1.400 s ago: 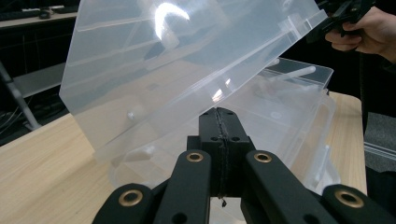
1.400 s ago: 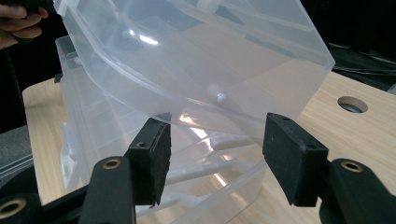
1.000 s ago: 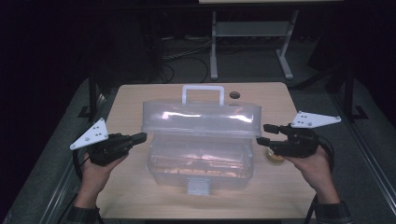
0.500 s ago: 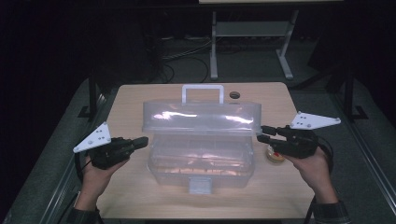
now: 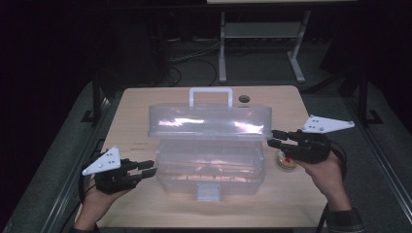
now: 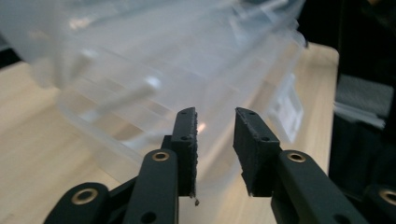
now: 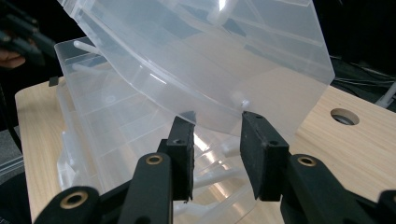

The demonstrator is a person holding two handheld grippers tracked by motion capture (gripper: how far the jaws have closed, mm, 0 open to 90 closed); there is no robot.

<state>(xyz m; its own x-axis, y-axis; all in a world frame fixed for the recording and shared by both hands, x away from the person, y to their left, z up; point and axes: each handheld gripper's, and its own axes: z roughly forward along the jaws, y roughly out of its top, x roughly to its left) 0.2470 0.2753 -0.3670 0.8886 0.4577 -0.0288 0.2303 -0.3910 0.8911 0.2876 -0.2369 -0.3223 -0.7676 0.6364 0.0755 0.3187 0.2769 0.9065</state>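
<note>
— Where's the clear plastic box point(image 5: 209, 162)?

— Mid-table, front edge towards the person, its lid point(image 5: 210, 121) raised and tilted back, white handle point(image 5: 210, 95) at the far side. What lies inside is hard to make out: a pale pinkish blur through the cloudy walls.

— And the left gripper point(image 5: 148, 169)?

— Low at the box's left end, jaws spread with nothing between them; they have just been opening. In the left gripper view the pads point(image 6: 187, 140) stand apart just short of the box wall (whether they touch it, I cannot tell).

— The right gripper point(image 5: 274, 138)?

— At the lid's right end, jaws parted. In the right gripper view the lid's lower corner point(image 7: 233, 116) sits at the pad tips, but a pinch isn't clear. A small yellowish round thing point(image 5: 285, 161) is half hidden beneath that gripper.

— The surroundings?

— A light wooden table point(image 5: 136, 126) with rounded corners and a cable hole point(image 5: 244, 99). Beyond it the room is dark: cables on the floor point(image 5: 189, 58), a grey metal stand point(image 5: 262, 34) cut off at the top.
</note>
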